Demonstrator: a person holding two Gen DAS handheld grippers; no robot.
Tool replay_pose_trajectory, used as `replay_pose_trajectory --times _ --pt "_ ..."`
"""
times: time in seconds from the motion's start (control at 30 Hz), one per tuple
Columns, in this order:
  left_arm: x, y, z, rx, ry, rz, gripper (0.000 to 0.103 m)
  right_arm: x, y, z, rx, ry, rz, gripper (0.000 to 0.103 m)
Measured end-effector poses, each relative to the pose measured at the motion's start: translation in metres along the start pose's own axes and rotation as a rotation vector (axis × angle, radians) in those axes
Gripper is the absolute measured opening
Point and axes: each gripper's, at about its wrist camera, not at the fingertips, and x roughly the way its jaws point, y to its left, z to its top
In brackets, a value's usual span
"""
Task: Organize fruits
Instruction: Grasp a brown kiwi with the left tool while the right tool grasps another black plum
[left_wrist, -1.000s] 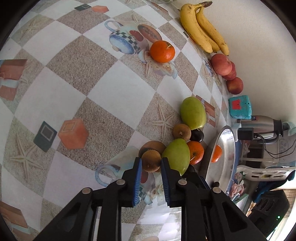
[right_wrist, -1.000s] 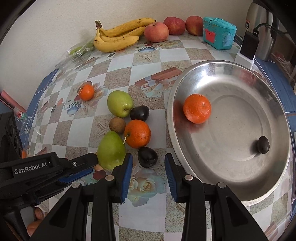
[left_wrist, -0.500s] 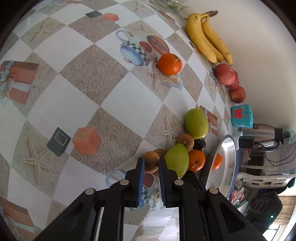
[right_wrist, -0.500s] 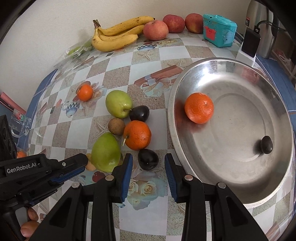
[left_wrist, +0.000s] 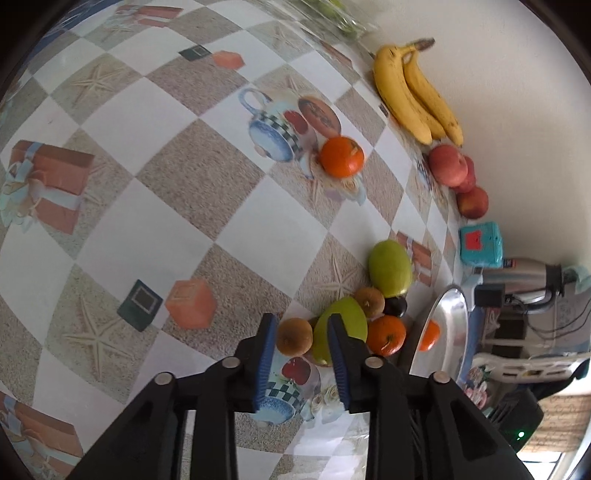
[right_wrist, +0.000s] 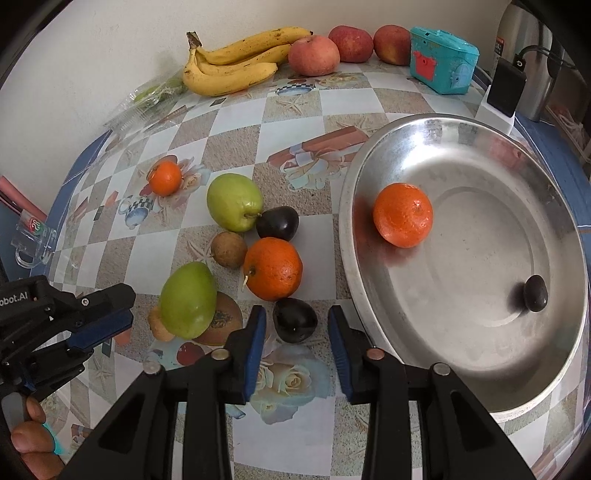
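Observation:
A dark fruit (right_wrist: 295, 323) lies on the patterned tablecloth between the tips of my right gripper (right_wrist: 296, 312). Its jaws are closing, with a gap still showing on both sides of the fruit. My left gripper (left_wrist: 301, 319) hovers over a brown fruit (left_wrist: 294, 336) beside a green fruit (left_wrist: 345, 317). Its jaws are opening and its pads are off the fruit. The right wrist view shows the left gripper (right_wrist: 127, 308) just left of that green fruit (right_wrist: 192, 301). The steel plate (right_wrist: 461, 398) holds a mandarin (right_wrist: 402, 214) and a small dark fruit (right_wrist: 535, 293).
An orange (right_wrist: 273, 267), another brown fruit (right_wrist: 228, 248), a dark fruit (right_wrist: 277, 222) and a second green fruit (right_wrist: 233, 201) cluster left of the plate. A small orange (right_wrist: 165, 178) sits apart. Bananas (right_wrist: 236, 62), apples (right_wrist: 314, 55), a teal box (right_wrist: 441, 62) and a kettle (right_wrist: 532, 62) line the wall.
The left jaws closed tighter, then spread apart, and the left view drew back from the brown fruit. The right jaws narrowed slightly around the dark fruit.

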Motion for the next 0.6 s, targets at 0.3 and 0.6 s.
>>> replay_pose_trajectory --times 0.3,0.6 --pt "0.008 0.003 -0.004 -0.02 0.029 0.001 0.031 -0.001 0.001 -0.001 -0.005 -0.004 0.014 0.025" --pt "0.011 0.013 -0.006 -0.095 0.044 -0.027 0.03 -0.004 0.002 0.0 -0.001 -0.011 0.025 0.025"
